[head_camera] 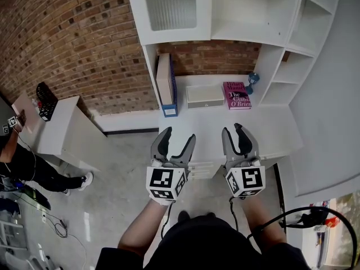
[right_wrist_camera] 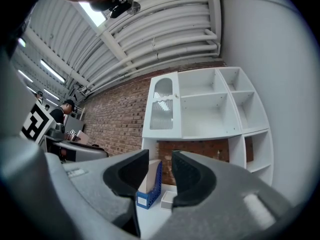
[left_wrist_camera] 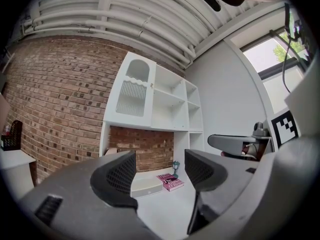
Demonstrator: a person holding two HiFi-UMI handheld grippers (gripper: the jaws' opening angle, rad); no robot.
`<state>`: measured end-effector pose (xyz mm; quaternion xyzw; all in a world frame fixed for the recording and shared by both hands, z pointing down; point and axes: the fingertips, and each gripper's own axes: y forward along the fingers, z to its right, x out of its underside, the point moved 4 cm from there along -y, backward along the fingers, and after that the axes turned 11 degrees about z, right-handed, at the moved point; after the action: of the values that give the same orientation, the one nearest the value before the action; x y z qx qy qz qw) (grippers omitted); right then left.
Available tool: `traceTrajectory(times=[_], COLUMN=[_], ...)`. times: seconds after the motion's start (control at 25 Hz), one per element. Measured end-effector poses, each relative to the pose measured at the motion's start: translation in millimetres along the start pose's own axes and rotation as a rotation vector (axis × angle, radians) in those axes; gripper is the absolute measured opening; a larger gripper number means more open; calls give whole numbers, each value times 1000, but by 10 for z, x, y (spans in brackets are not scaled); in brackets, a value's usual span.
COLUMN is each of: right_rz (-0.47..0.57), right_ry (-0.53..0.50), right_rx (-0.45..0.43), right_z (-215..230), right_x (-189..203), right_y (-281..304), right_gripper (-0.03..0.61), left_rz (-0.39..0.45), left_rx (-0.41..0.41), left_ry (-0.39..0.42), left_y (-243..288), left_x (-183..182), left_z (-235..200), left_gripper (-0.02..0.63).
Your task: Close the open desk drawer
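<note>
In the head view a white desk (head_camera: pixel 270 131) with a shelf hutch stands against a brick wall. Under its front edge a white drawer (head_camera: pixel 203 170) juts out toward me, partly hidden by the grippers. My left gripper (head_camera: pixel 179 135) hovers above the desk's front left corner, jaws wide apart and empty. To its right my right gripper (head_camera: pixel 233 129) hangs over the desk front, jaws narrower, nothing between them. Through the left gripper (left_wrist_camera: pixel 160 171) I see the desk top and a pink book (left_wrist_camera: pixel 171 181). The right gripper (right_wrist_camera: pixel 160 170) looks at the hutch and a blue file holder (right_wrist_camera: pixel 150 186).
On the desk lie a pink book (head_camera: pixel 236 94), a white box (head_camera: pixel 205 96), a blue file holder (head_camera: pixel 167 85) and a small blue ornament (head_camera: pixel 251 83). A low white table (head_camera: pixel 62 131) with a black basket (head_camera: pixel 46 101) stands left, a person (head_camera: pixel 34 170) beside it. A black cable (head_camera: pixel 292 215) trails at right.
</note>
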<state>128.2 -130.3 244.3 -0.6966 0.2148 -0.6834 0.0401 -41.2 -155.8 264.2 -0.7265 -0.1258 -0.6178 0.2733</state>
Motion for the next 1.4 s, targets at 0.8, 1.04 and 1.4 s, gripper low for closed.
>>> traceTrajectory(times=[0.8,1.04,1.4], right_rz=[-10,-13,-23], right_ry=[-20,-24,-27], right_rx=[-13,-19,-9], right_z=[-30,-67,-124], right_x=[83,123,172], right_y=[191,227,274], right_gripper=[130,129,123], left_rz=[-7,-13,-14], left_rx=[11,11,13], left_ry=[-6,-9,-18], left_y=[131,142,144], left_x=[41,82,116], left_z=[-146,-210,-317], left_gripper=[299,299,299])
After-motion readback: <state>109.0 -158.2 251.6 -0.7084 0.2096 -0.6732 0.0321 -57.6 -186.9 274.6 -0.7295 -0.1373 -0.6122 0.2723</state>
